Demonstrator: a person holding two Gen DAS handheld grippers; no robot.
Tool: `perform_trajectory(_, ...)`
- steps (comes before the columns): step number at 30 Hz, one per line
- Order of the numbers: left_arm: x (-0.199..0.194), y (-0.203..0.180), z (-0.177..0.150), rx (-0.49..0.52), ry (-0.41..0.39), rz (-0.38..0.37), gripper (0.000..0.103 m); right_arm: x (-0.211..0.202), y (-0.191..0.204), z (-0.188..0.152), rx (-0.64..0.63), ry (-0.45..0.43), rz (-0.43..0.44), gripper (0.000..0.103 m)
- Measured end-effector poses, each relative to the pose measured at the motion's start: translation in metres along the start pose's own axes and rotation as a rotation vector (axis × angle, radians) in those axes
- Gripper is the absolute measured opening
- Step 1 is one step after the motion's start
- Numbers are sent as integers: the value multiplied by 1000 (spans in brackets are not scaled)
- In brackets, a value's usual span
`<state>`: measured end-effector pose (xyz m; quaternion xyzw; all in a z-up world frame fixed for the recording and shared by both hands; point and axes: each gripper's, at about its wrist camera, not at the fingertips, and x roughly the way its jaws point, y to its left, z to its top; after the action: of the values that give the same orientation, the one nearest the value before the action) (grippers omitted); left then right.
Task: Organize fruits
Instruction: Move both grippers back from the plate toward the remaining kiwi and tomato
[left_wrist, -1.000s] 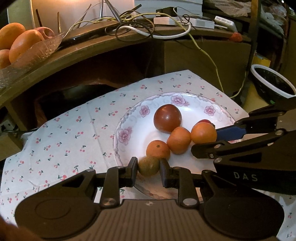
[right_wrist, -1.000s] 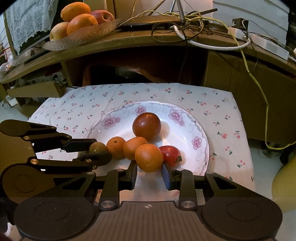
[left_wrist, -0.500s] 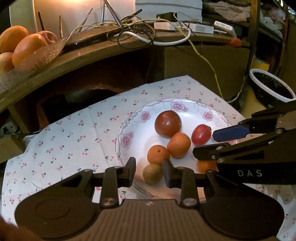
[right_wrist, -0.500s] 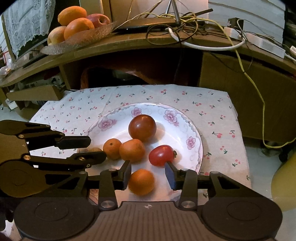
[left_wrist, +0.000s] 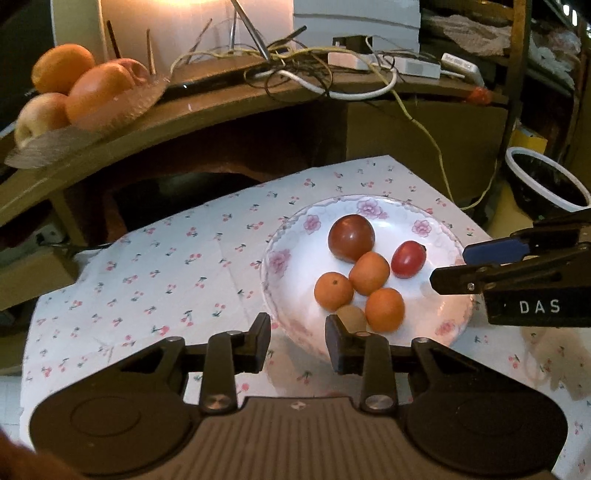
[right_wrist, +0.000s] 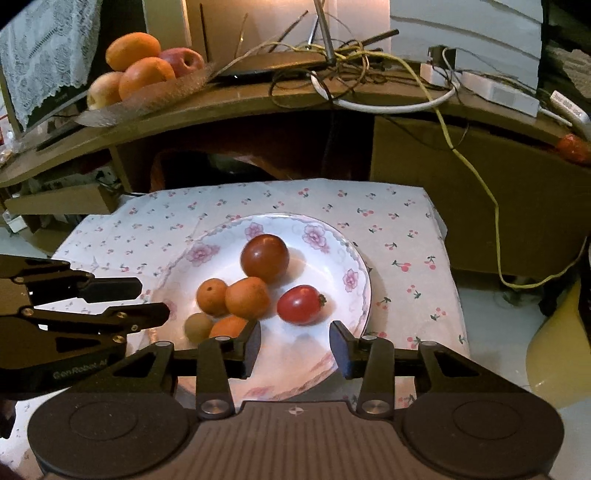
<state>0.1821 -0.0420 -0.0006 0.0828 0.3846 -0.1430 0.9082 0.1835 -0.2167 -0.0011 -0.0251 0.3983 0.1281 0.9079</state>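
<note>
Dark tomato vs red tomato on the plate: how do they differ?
The dark tomato is brownish-red, round and the larger; the red tomato is bright red, smaller and oval. The dark tomato touches an orange fruit; the red tomato sits apart, nearer the right gripper. Both rest on the floral plate, ungripped.

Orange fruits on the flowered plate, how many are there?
3: one left, one centre beside the dark tomato, one nearest the camera. None appears hidden.

A lived-in home room: a cherry-print tablecloth (right_wrist: 388, 229) in the frame's middle, a wooden shelf (right_wrist: 229, 103) above it bearing tangled cables (right_wrist: 369, 74), a glass fruit dish (right_wrist: 147, 99) upper left.
</note>
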Motion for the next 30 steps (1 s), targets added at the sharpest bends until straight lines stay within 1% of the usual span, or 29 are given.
perform_trajectory(6,-28,0,-9,2,-20,11,39,-21,12,-7,7,-21,30,42)
perform_trajectory(10,-43,0,-18,-1,-20,10,39,-27,25,-15,10,-12,53,42)
perform_trajectory(15,-59,9,-37,-6,0,21,39,-27,46,-25,-15,12,72,42)
perform_trajectory(21,-60,24,-60,-2,48,43,39,-26,68,-38,-42,38,103,43)
perform_trajectory(25,-60,29,-66,-5,55,40,39,-16,82,-41,-77,59,116,43)
perform_trajectory(30,-58,30,-66,6,61,30,39,-3,87,-43,-81,74,132,43)
